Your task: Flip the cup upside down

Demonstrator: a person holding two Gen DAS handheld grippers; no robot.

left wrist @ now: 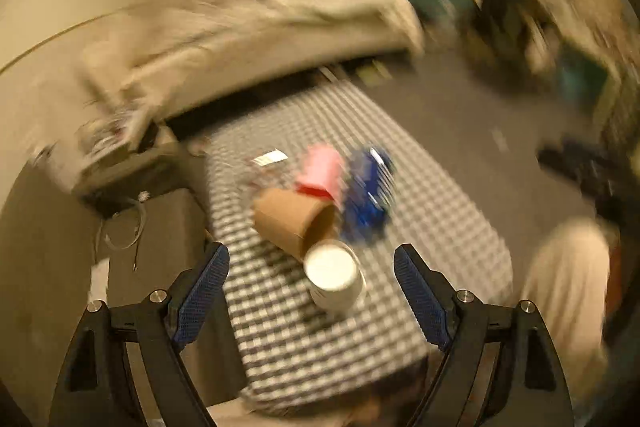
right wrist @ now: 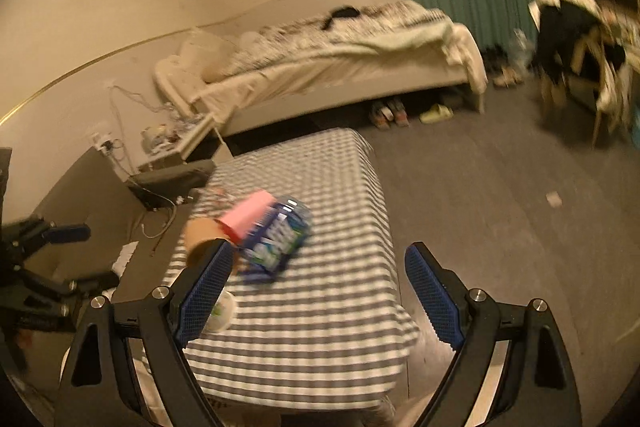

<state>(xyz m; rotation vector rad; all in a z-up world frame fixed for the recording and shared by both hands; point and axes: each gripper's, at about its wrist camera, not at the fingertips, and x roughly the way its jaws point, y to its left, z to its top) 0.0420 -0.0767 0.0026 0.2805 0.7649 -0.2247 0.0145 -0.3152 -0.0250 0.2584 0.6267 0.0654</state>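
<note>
Tongs on both sides stand wide apart and hold nothing. Left tongs (left wrist: 312, 291) hang above the near end of the counter (left wrist: 440, 227), angled down, with the white cup (left wrist: 334, 275) between the spread fingers but clear of both. Right tongs (right wrist: 320, 291) sit higher and further back, looking across the striped cloth; the left finger (right wrist: 204, 295) partly hides the white cup (right wrist: 222, 311) from that view.

Near edge of the counter lies just below the white cup, with little cloth in front of it. Far half of the counter is bare cloth. Floor (right wrist: 480, 187) lies open to the right.

White cup stands upright, mouth up, pale inside, faint print on its wall. Brown cup (left wrist: 294, 217) lies on its side just behind, its open mouth touching or nearly touching the white rim. Pink cup (left wrist: 322, 169) and blue packet (left wrist: 368, 195) crowd close behind; motion blur hides finer detail.
</note>
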